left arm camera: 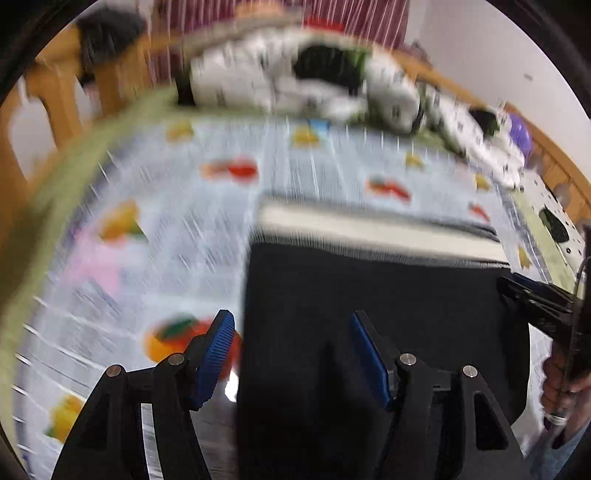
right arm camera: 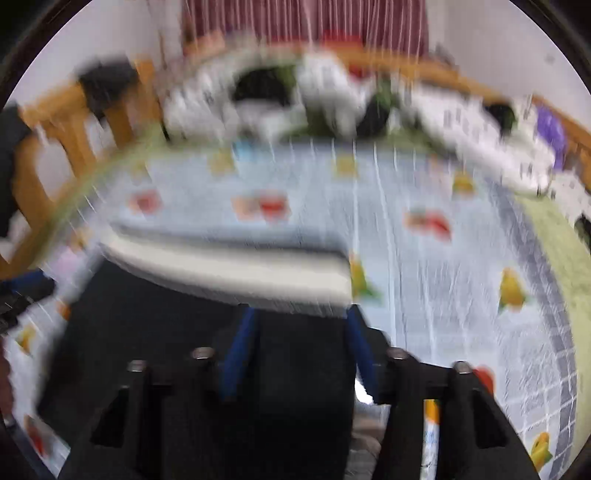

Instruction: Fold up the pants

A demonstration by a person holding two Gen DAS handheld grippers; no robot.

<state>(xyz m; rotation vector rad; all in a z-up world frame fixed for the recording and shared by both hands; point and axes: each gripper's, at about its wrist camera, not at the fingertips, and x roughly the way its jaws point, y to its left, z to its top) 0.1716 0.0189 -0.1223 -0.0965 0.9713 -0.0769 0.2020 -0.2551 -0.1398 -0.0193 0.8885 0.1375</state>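
Dark pants (left arm camera: 369, 295) lie on the patterned bed sheet (left arm camera: 166, 221), with a pale band (left arm camera: 369, 229) across their far end. My left gripper (left arm camera: 293, 362) stands open over the pants' left edge, one blue pad off the cloth and the other above it. In the right wrist view the pants (right arm camera: 166, 314) fill the lower left. My right gripper (right arm camera: 299, 350) is open at their right edge, with dark cloth between its blue pads. The right gripper (left arm camera: 535, 302) also shows at the right of the left wrist view, held by a hand (left arm camera: 557, 384). Both views are motion-blurred.
A heap of white and dark clothes (left arm camera: 314, 85) lies along the far side of the bed. A wooden bed rail (left arm camera: 48, 110) runs on the left and behind. A purple object (left arm camera: 521, 133) sits at the far right. A maroon curtain (right arm camera: 303, 22) hangs behind.
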